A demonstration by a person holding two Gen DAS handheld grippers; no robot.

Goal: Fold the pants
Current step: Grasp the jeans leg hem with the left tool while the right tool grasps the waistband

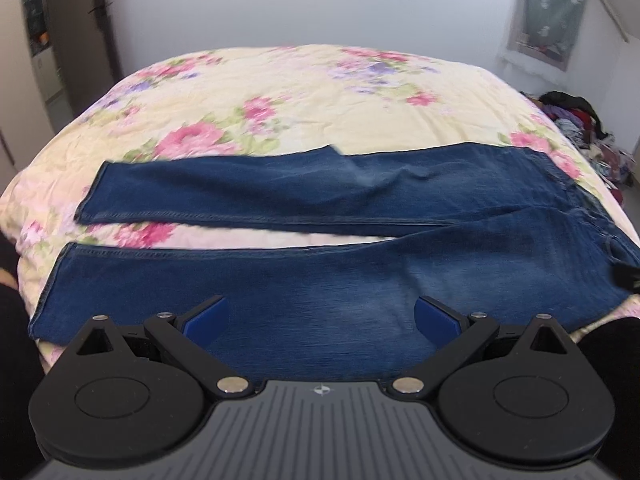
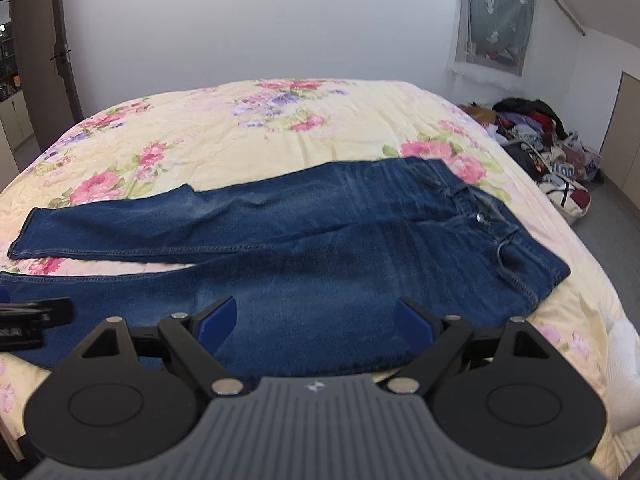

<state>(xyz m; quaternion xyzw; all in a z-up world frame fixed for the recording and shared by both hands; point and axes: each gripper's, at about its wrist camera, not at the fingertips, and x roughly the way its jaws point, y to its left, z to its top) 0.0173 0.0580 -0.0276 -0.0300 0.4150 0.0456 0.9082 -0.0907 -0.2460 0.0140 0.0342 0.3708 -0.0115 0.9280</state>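
Left wrist view. You are holding the left gripper (image 1: 321,320) released, its two blue pads (image 1: 206,320) standing wide apart and grasping nothing. It is hovering over the near leg of the jeans (image 1: 340,200), roughly at mid-length. The jeans are lying flat and unfolded across the floral bedspread (image 1: 280,92): hems pointing left, waistband lying at the right edge of the bed. The two legs are lying apart, a strip of bedspread showing between them from the hems towards the crotch. The far leg is carrying a small raised fold along its upper edge. Beyond the bed's right side, a heap of mixed clothing (image 1: 580,120) is sitting on the floor. A grey patterned cloth (image 1: 548,12) is hanging on the white wall at upper right.

Right wrist view. You are holding the right gripper (image 2: 316,320) likewise released, blue pads (image 2: 414,324) spread wide, nothing between them. It is hovering over the thigh section of the near leg, closer to the waist. The waistband (image 2: 504,240) is lying at the right, its button showing, with the corner of the jeans reaching near the bed's edge. Part of the left gripper (image 2: 32,320) is showing as a black block at the left margin, over the near leg. A door (image 2: 48,60) is standing at the left of the room. The clothing heap and bags (image 2: 540,148) are lying on the floor to the right of the bed.
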